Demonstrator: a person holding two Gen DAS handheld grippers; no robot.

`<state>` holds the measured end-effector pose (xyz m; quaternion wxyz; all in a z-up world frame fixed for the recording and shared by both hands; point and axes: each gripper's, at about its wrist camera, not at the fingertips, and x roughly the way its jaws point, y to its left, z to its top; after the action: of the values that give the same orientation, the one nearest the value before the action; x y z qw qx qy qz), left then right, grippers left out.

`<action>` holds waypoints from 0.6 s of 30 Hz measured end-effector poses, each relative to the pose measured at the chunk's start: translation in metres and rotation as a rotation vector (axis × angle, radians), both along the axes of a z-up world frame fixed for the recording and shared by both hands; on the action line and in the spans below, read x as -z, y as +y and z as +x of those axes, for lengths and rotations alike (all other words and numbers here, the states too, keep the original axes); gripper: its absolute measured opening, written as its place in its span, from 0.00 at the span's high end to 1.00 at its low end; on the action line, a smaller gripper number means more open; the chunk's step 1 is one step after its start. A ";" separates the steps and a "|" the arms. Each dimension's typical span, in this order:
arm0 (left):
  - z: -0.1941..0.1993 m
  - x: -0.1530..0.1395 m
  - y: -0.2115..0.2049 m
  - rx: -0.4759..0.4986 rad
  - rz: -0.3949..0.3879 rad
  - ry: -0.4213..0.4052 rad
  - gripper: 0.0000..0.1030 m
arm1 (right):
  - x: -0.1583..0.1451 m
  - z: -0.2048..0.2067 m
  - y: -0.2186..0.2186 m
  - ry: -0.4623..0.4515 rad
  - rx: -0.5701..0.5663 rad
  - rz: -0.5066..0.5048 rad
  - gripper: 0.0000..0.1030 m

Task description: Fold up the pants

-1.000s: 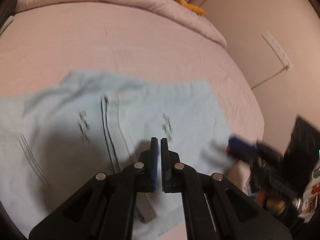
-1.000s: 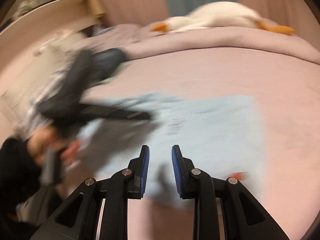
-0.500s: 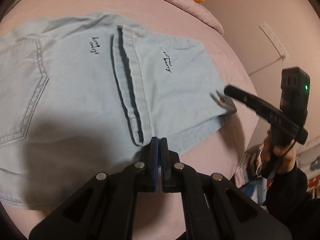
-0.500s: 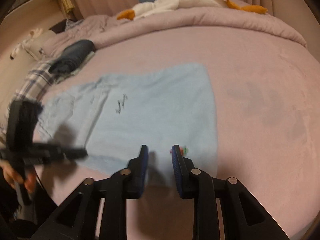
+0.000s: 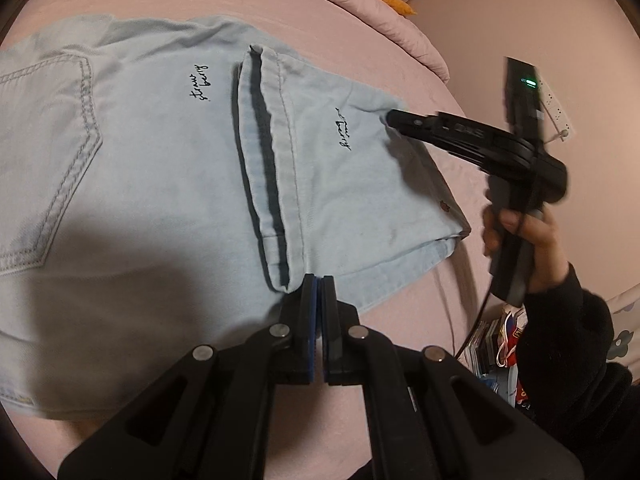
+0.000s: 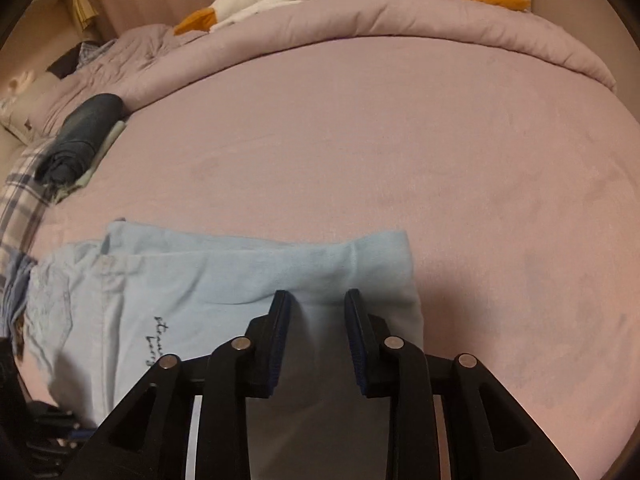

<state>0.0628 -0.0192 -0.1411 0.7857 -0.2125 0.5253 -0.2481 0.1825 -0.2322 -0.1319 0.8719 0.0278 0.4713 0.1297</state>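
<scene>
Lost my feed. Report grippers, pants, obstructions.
Left gripper shut at near hem. Right gripper part open over far corner. Pants flat on bed, legs folded over. No obstructions.

Pale blue pants (image 5: 160, 168) with black script, pink bedsheet (image 6: 400, 140), black tools.

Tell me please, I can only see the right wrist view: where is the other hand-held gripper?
Observer: The left hand-held gripper is shut, with its tips at the near edge of the light blue denim pants, right beside a folded-over hem.
Operator: What's on the pants over there?
Observer: A stitched back pocket, far from your side.
Operator: Can you see my gripper?
Observer: Yes. The right hand-held gripper has its tip at the far corner of the pants, and a hand in a black sleeve holds its handle.
</scene>
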 end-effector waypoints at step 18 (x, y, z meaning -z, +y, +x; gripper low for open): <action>-0.065 -0.035 0.086 -0.283 -0.037 -0.065 0.56 | 0.009 -0.123 0.065 -0.090 -0.191 -0.165 0.70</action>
<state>-0.0023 0.0666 -0.1060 0.8255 -0.2908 0.4596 -0.1512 0.0597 -0.1675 -0.1410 0.8753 -0.0950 0.4411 0.1742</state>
